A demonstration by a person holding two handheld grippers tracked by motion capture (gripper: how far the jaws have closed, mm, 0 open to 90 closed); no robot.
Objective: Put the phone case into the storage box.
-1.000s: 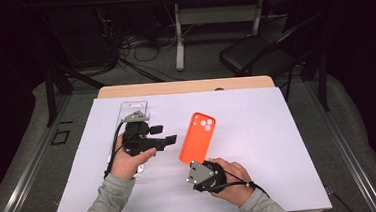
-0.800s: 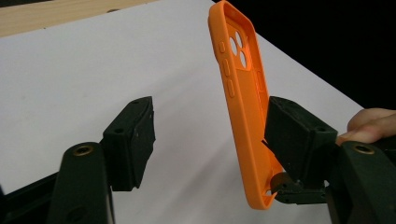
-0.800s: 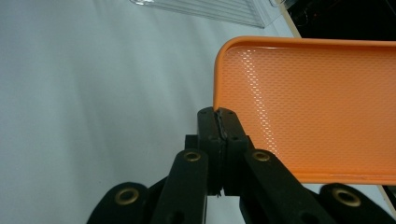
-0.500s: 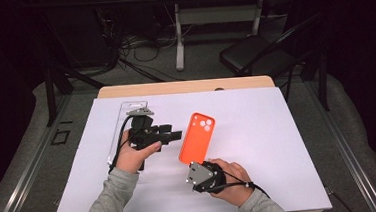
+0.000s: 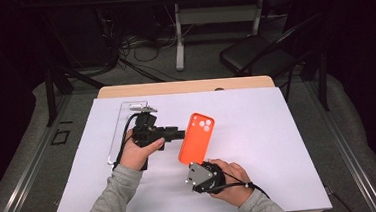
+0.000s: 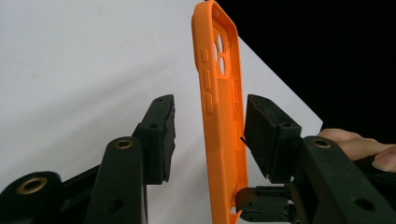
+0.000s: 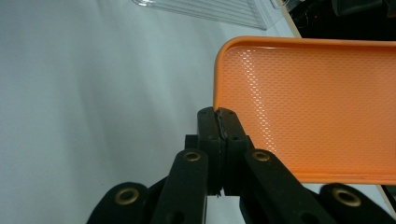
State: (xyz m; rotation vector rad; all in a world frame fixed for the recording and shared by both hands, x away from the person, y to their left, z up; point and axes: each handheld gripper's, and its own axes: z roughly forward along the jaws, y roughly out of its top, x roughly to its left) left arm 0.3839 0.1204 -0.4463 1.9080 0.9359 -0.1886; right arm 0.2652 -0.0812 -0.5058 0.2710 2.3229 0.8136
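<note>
orange phone case (image 5: 197,138), empty, camera cutouts at the far end. It's propped up off the white table sheet (image 5: 259,146), near end pinched, textured inside facing up.

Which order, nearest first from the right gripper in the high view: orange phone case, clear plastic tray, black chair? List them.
1. The orange phone case: its near corner sits in the right gripper, rising up and away from it.
2. The clear plastic tray: left side of the white sheet, beyond the left gripper.
3. The black chair: on the floor past the table's far edge.
</note>
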